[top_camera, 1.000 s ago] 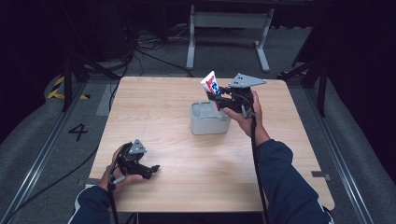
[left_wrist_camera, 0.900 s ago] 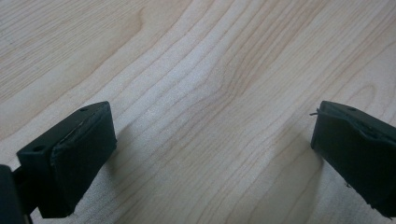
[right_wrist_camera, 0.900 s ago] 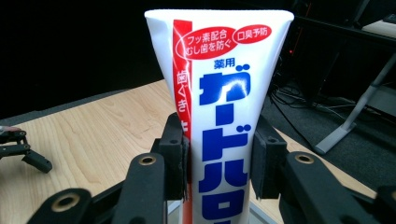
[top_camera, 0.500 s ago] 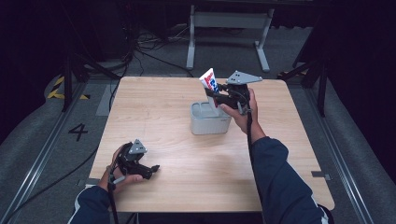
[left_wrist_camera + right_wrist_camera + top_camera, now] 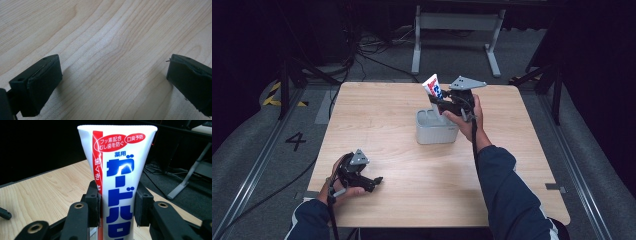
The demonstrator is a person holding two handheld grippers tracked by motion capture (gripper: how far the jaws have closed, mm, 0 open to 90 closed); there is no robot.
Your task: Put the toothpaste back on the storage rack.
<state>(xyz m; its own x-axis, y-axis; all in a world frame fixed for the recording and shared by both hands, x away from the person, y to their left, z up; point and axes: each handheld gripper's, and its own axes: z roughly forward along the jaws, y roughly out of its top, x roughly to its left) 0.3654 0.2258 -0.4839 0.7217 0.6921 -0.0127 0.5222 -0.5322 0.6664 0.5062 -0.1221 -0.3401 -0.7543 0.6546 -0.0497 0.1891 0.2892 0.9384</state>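
A person's right hand-held gripper (image 5: pixel 443 103) clamps a white toothpaste tube (image 5: pixel 433 88) with red and blue Japanese lettering, holding it nearly upright, flat crimped end up, just above a grey tub (image 5: pixel 436 128) at the middle of the wooden counter (image 5: pixel 387 125). In the right gripper view, both pads press the tube's sides. The left hand-held gripper (image 5: pixel 371 182) rests low on the counter's near left corner, its jaws spread wide over bare wood.
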